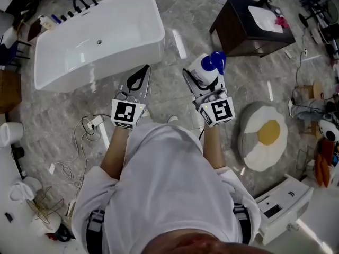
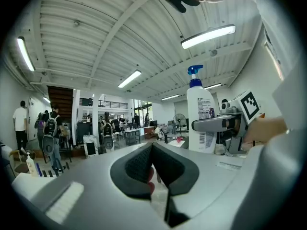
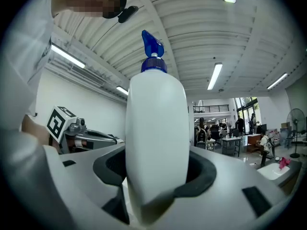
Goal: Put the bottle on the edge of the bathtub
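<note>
The white bottle (image 1: 204, 67) with a blue pump stands upright between the jaws of the right gripper (image 1: 203, 82), which press on its sides and hold it above the floor. At its nine o'clock the left gripper (image 1: 143, 72) has its jaws together on nothing. The bathtub (image 1: 127, 54) lies at eleven o'clock, well apart from the bottle. A dark cabinet (image 1: 238, 38) stands at one o'clock, and an egg-shaped rug (image 1: 262, 136) lies at four.

A dark vanity cabinet (image 1: 237, 35) stands well apart from an egg-shaped floor cushion (image 1: 265, 136).
</note>
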The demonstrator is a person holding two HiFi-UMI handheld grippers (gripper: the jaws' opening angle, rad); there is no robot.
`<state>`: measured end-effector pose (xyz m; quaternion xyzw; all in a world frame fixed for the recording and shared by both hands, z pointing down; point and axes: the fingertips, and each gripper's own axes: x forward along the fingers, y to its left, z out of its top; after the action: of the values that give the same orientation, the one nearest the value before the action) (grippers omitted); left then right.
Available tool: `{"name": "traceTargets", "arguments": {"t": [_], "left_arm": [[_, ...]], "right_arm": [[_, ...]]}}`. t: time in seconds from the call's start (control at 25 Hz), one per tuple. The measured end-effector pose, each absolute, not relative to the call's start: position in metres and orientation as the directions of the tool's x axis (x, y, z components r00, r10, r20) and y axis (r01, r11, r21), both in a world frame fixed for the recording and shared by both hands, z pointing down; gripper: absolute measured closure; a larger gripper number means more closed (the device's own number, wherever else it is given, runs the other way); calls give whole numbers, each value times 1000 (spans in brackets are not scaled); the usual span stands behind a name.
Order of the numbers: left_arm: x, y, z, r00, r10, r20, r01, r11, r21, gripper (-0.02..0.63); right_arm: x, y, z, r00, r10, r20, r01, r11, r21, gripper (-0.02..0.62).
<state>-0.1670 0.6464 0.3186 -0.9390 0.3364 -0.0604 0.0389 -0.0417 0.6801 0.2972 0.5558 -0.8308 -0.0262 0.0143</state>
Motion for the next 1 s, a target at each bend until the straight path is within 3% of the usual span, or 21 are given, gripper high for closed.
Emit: {"name": "traceTargets", "arguments": {"t": [0.52, 1.0], "left_arm": [[-108, 652, 344, 736, -660, 154, -654, -751, -91, 611], [-50, 550, 364, 717, -679, 157, -681, -730, -47, 611]], "right_arm": [[29, 688, 323, -427, -904, 29, -904, 428, 23, 337], [90, 590, 328, -447, -894, 33, -894, 448, 14, 337]]}}
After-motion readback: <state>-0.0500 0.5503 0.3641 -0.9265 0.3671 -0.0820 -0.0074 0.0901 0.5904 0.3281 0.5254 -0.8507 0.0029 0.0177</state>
